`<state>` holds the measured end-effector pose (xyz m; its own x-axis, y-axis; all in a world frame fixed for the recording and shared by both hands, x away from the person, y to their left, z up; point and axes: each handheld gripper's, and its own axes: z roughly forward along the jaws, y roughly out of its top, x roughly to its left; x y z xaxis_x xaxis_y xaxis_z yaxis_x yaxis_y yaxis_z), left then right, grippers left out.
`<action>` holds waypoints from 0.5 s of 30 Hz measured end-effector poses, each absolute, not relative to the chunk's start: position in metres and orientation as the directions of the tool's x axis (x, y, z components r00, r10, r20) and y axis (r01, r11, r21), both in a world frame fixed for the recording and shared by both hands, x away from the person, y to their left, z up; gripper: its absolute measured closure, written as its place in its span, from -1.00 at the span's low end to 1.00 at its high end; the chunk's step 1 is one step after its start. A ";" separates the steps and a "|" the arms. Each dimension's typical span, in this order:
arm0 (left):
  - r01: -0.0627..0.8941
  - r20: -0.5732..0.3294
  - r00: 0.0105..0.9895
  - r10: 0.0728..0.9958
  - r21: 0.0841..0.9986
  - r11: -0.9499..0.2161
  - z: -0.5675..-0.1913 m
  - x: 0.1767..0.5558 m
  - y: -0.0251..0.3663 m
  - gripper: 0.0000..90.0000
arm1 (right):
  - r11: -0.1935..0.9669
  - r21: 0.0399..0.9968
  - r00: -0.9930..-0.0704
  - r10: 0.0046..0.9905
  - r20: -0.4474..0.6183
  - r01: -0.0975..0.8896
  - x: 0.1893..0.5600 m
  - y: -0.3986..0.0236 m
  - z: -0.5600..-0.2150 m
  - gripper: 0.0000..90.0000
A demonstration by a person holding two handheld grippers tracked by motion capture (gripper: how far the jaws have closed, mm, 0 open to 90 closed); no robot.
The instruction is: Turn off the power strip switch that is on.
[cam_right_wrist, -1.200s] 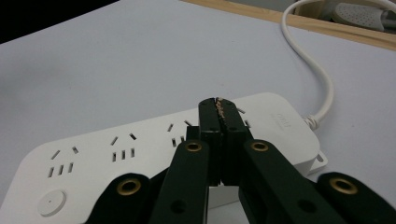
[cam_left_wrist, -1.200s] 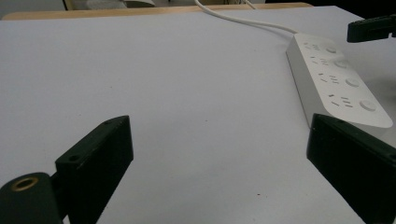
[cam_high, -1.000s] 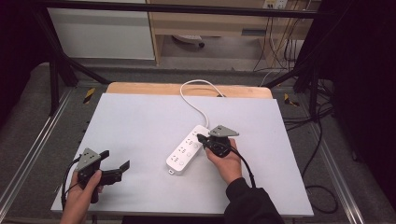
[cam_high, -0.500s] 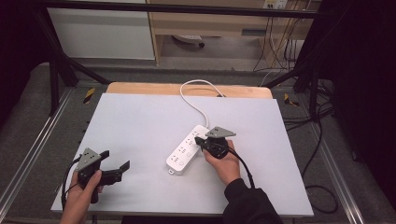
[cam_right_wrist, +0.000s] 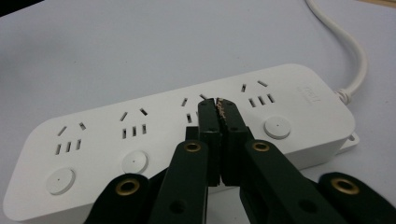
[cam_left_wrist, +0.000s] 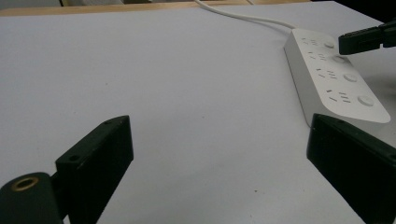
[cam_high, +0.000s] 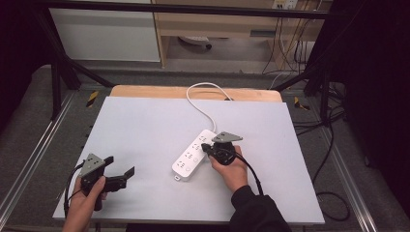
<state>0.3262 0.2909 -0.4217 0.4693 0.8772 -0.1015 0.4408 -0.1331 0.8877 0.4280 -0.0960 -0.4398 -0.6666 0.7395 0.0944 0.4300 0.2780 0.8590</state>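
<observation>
Right gripper (cam_right_wrist: 218,112): jaws pressed together, nothing between them, tips set over the third switch from the strip's free end, hiding it; the push-button of that socket group seems the target. Power strip (cam_high: 196,153): white, four socket groups each with a round button, lying flat at the table's middle, long axis running from 7 o'clock to 1 o'clock in the high view; the gripper comes in from its 4 o'clock side. Cord (cam_high: 202,99): white, leaves the strip's far end and loops toward 12 o'clock over the table edge. Left gripper (cam_high: 118,176): jaws wide apart and empty, resting near the table's 7 o'clock corner, well apart from the strip. Table (cam_high: 145,125): pale grey sheet on a wooden top. Handling note: the step looks like pressing a switch; best to drive the closed tips straight down on the button's centre, not at a slant, since the strip is unheld and may slide; the idle left gripper could steady its near end.
</observation>
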 end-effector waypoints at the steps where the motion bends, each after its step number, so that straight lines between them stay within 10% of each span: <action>1: 0.441 -0.102 0.469 0.877 0.887 -0.133 -0.422 0.326 0.291 -0.84 | 0.276 0.860 -0.668 0.738 0.098 0.430 0.428 -0.096 -0.440 1.00; 15: 0.443 -0.102 0.469 0.877 0.887 -0.134 -0.422 0.327 0.291 -0.84 | 0.297 0.847 -0.674 0.733 0.093 0.441 0.427 -0.092 -0.442 1.00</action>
<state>0.3265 0.2911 -0.4220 0.4693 0.8772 -0.1017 0.4426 -0.1340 0.8867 0.4271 -0.0917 -0.4423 -0.6737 0.7330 0.0933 0.4407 0.2972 0.8471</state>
